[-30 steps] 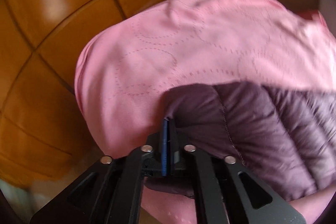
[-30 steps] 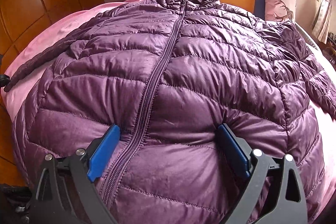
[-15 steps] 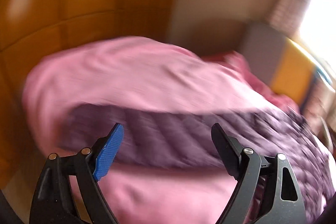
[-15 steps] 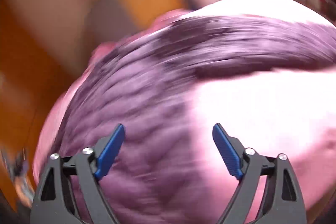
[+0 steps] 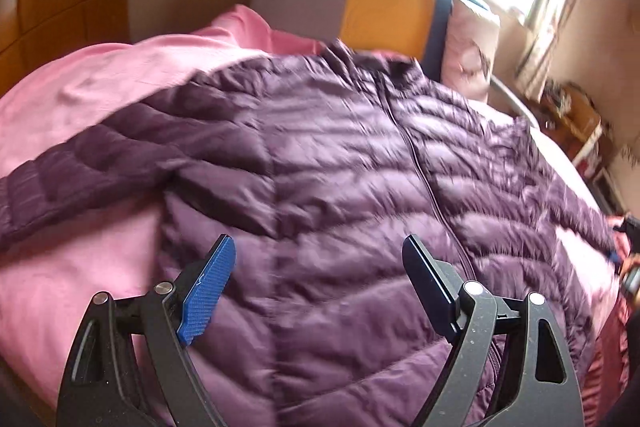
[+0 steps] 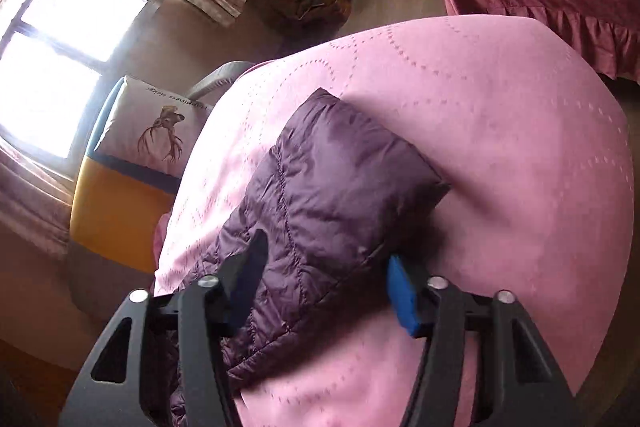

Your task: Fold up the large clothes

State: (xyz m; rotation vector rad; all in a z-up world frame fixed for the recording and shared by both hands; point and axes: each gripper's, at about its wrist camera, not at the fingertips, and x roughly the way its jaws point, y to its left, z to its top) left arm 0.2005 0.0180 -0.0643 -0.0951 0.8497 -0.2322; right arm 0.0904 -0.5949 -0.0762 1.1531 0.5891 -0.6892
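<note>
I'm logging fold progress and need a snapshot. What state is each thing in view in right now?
Jacket: spread flat, zipped, unfolded, sleeves out to both sides.
Right sleeve cuff: lying on the bedcover, between the right gripper's fingers.
Left gripper: open, empty, above the jacket's hem.
Right gripper: jaws just closing on the sleeve.
Bedcover: smooth, under the jacket.
Pillow: propped upright at the headboard.

The bed is covered by a pink quilted bedspread [image 5: 80, 99], stitched in dotted circles. A purple puffer jacket [image 5: 340, 187] is spread flat on it, zipper up, collar toward twelve o'clock, one sleeve stretched toward nine o'clock. A deer-print pillow [image 5: 470, 51] is propped at one o'clock.
</note>
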